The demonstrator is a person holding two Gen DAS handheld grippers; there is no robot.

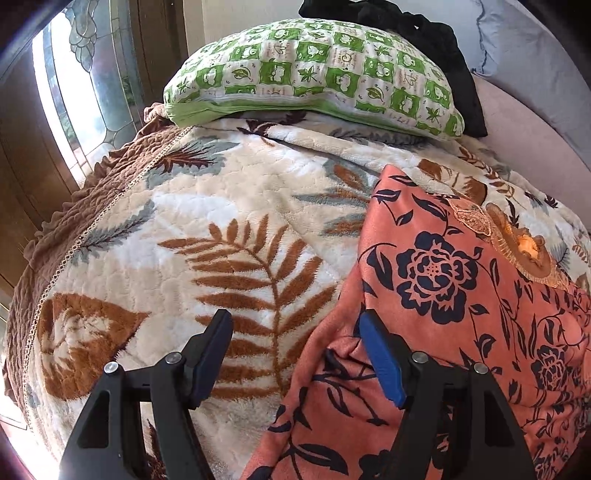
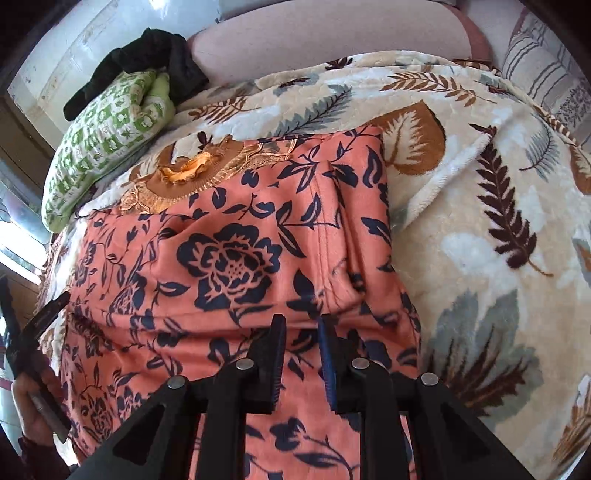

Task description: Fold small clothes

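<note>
A small orange garment point(image 1: 443, 295) with dark blue flowers and a gold embroidered neckline point(image 1: 517, 240) lies on a leaf-patterned blanket point(image 1: 221, 229). My left gripper point(image 1: 295, 321) is open, wide apart, over the garment's left edge; its right finger point(image 1: 380, 362) rests on the cloth. In the right wrist view the garment point(image 2: 229, 258) fills the middle, neckline point(image 2: 192, 170) at the far end. My right gripper point(image 2: 303, 328) hovers over the garment's near part, fingers narrowly apart with nothing between them. The left gripper point(image 2: 33, 332) shows at the left edge.
A green-and-white checked pillow point(image 1: 314, 74) lies at the blanket's far end with a black cloth point(image 1: 424, 33) behind it. A pink sofa back point(image 2: 332, 40) and striped cushion point(image 2: 543, 66) stand beyond. A glass door point(image 1: 85, 92) is at the left.
</note>
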